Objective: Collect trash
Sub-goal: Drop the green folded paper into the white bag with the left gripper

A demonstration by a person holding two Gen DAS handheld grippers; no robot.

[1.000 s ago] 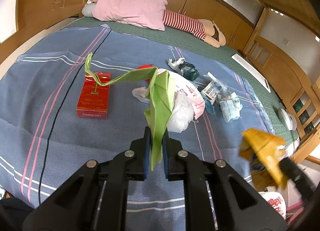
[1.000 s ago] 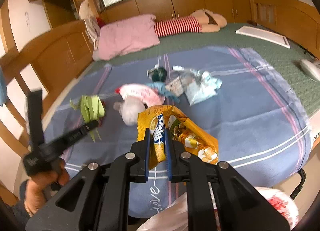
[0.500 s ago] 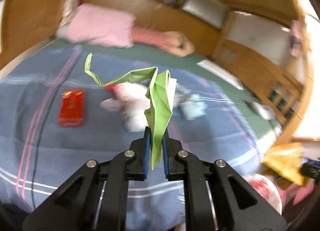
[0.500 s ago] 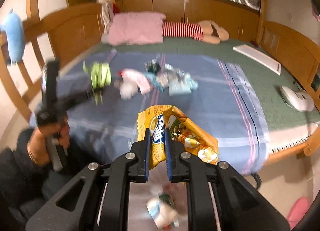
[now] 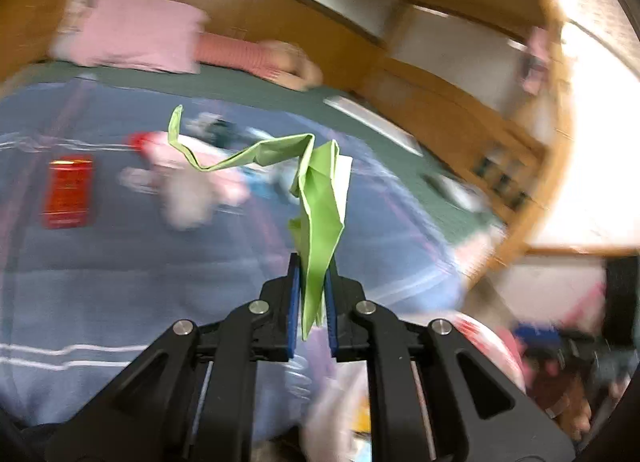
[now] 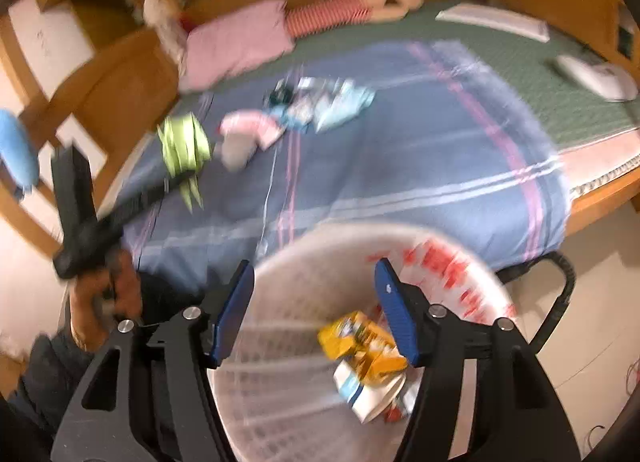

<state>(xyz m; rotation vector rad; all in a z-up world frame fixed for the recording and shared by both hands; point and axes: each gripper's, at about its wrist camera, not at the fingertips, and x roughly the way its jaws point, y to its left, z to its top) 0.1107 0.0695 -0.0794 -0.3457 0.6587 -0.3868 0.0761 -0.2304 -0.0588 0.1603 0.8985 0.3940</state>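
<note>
One snack bag (image 6: 362,342) drops into the bin (image 6: 452,262) below my right gripper (image 6: 316,318), jaws just opened; my left gripper (image 5: 311,294) pinches green paper (image 5: 320,213); more wrappers (image 6: 320,105) wait mid-bed.

Left gripper (image 5: 311,294) clamped tight; right gripper (image 6: 316,316) with jaws just parted.
</note>
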